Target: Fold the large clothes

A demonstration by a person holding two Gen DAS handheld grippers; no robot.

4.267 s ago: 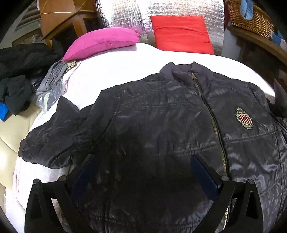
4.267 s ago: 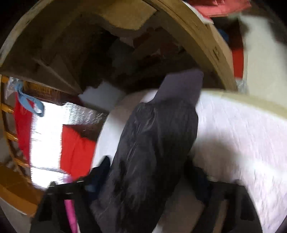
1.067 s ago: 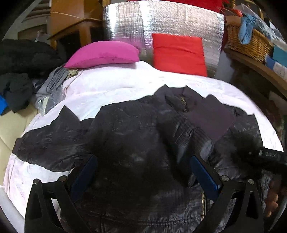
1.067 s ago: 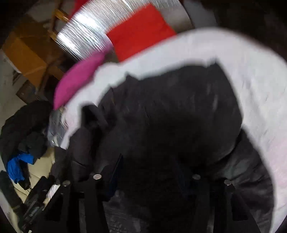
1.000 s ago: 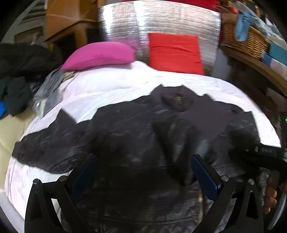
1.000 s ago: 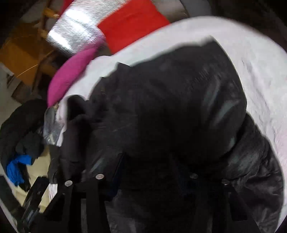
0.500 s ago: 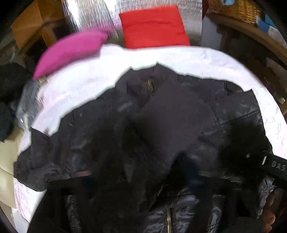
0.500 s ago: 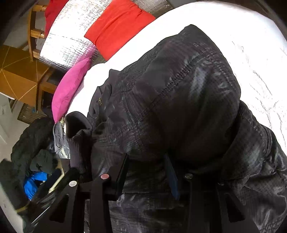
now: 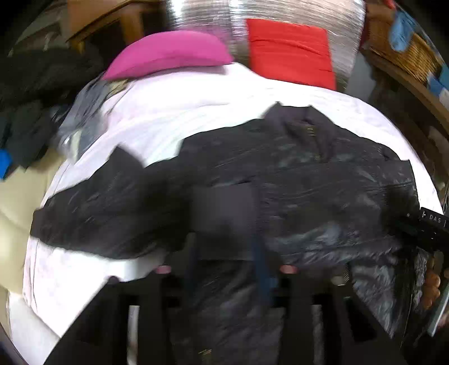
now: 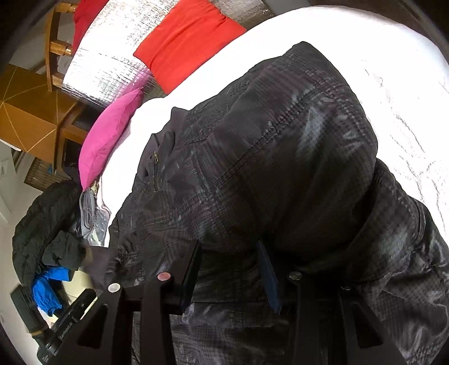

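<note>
A dark quilted jacket [image 9: 294,179] lies front-up on the white bed [image 9: 196,112], collar toward the pillows. Its right sleeve is folded across the chest, with the ribbed cuff [image 9: 224,221] near the middle. My left gripper [image 9: 227,272] is shut on that cuff. The left sleeve [image 9: 106,207] still spreads out to the left. In the right wrist view the jacket [image 10: 280,157] bulges up at the folded shoulder. My right gripper [image 10: 230,269] is closed part-way around a fold of jacket fabric. The right gripper body also shows in the left wrist view [image 9: 429,224].
A pink pillow [image 9: 168,53] and a red pillow [image 9: 289,50] lean on a silver foil panel [image 9: 280,14] at the head of the bed. A heap of dark clothes [image 9: 31,92] lies left of the bed. A wicker basket [image 9: 404,53] stands on a shelf at right.
The right sleeve has been folded over the jacket's chest. My left gripper has closed from open onto the cuff and drawn it leftward. My right gripper stays at the folded shoulder.
</note>
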